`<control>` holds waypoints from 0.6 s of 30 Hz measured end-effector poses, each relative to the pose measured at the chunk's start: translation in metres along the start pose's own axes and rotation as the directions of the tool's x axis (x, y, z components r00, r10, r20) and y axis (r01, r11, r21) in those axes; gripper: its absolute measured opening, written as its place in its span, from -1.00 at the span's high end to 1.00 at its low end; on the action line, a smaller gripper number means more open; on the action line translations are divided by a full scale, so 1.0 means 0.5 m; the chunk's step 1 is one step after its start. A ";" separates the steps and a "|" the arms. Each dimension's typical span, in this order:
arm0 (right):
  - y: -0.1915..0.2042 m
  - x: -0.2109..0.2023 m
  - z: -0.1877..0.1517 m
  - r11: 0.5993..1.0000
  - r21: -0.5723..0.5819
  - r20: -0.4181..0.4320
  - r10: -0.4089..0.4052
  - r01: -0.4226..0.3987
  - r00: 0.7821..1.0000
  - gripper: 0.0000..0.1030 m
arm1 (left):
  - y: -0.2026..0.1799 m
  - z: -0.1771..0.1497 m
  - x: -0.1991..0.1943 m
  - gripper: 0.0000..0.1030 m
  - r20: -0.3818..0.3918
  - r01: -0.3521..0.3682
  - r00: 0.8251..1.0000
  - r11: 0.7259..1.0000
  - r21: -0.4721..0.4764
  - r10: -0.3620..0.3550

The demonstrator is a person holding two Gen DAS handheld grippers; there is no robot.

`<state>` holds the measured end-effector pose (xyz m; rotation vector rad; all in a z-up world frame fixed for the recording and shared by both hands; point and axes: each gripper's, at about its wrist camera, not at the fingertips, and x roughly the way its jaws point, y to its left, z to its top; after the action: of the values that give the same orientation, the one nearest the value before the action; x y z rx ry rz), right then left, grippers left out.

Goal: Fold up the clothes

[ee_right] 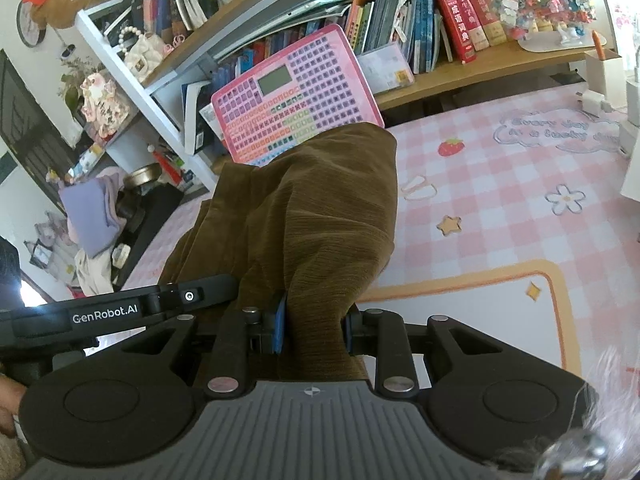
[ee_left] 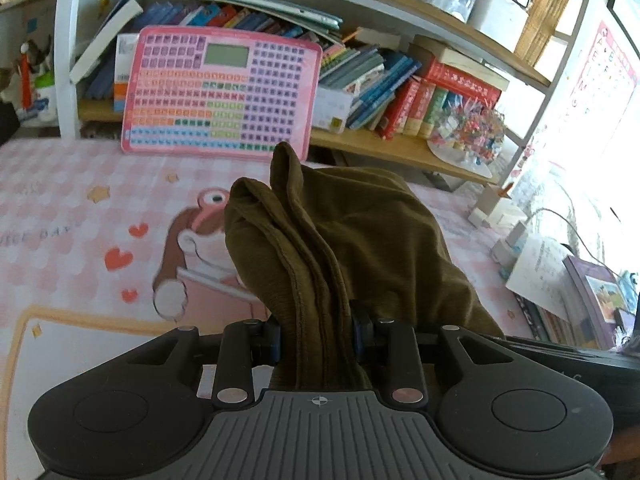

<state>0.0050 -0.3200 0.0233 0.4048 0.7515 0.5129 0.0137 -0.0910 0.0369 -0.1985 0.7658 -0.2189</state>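
Home, prob. child's study desk: pink checked desk mat (ee_right: 500,208) w/ cartoon prints, bookshelf (ee_left: 400,148) crammed w/ books (ee_left: 384,80), pink learning tablet (ee_left: 224,92), alphabet poster (ee_left: 608,76), handbag (ee_right: 142,50).

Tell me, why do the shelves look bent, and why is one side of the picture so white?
Left wrist view: the fisheye lens bows the bookshelf, and window light washes out the right edge, hiding detail there; the brown garment in the left gripper stays clear. Right wrist view: same curving, more even light, a blurred fuzzy object at bottom right; the right gripper is sharp.
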 end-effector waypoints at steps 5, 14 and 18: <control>0.038 0.050 0.035 1.000 -0.026 0.021 0.008 -0.008 1.000 0.53 | 0.056 0.045 0.009 0.43 0.031 -0.001 1.000 1.000 -0.005 0.001; 0.141 0.189 0.097 0.998 -0.057 0.044 -0.013 0.015 0.999 0.53 | 0.227 0.142 0.031 0.43 0.057 0.040 0.998 0.999 -0.024 -0.038; 0.191 0.268 0.109 0.997 -0.065 0.041 -0.036 0.039 0.998 0.53 | 0.306 0.171 0.057 0.43 0.049 0.056 0.997 0.998 -0.028 -0.055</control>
<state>0.0997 -0.1753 0.0371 0.3383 0.7005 0.4917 0.1126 0.0563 0.0390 -0.2524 0.7161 -0.2544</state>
